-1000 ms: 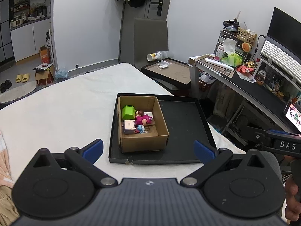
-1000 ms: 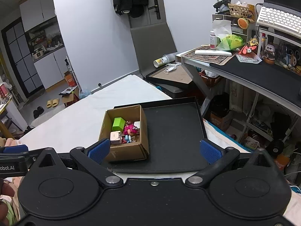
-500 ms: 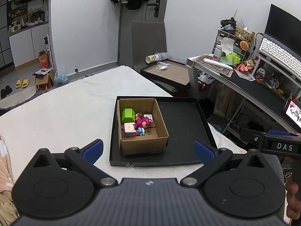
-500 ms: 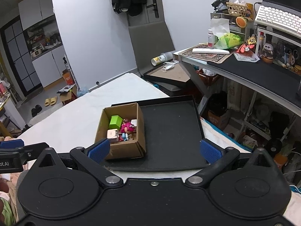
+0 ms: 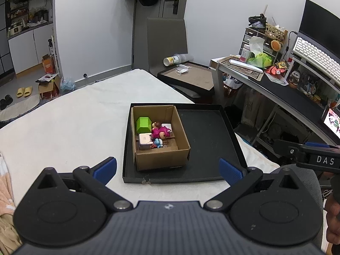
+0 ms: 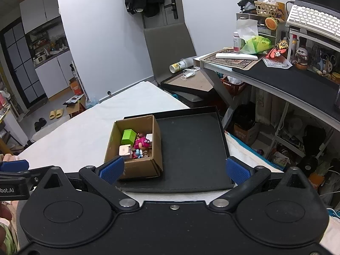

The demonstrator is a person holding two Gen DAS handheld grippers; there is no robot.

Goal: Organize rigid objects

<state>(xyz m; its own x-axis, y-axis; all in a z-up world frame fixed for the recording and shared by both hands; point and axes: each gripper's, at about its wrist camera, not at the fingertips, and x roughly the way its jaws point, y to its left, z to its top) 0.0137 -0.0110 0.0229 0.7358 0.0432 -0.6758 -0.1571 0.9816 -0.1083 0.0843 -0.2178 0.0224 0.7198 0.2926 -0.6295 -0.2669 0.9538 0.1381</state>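
White bedding spread across the foreground from the left wrist view, with one black tray laid on it; one cardboard box standing in the tray's left half, holding at least four small things: one green block, one magenta figure, one white cube, one small blue figure; left gripper spread wide, nothing between its two blue pads, box lying ahead of the gap and nearer the left pad, well apart from both; right gripper seen side-on at the right edge, held by a hand; cluttered desk to the right. Same bedding from the right wrist view, one tray and one box again, same green block, magenta figure, white cube inside; right gripper released, pads far apart and empty, left pad overlapping the box's near corner in the picture, contact impossible to judge; left gripper at the left edge.
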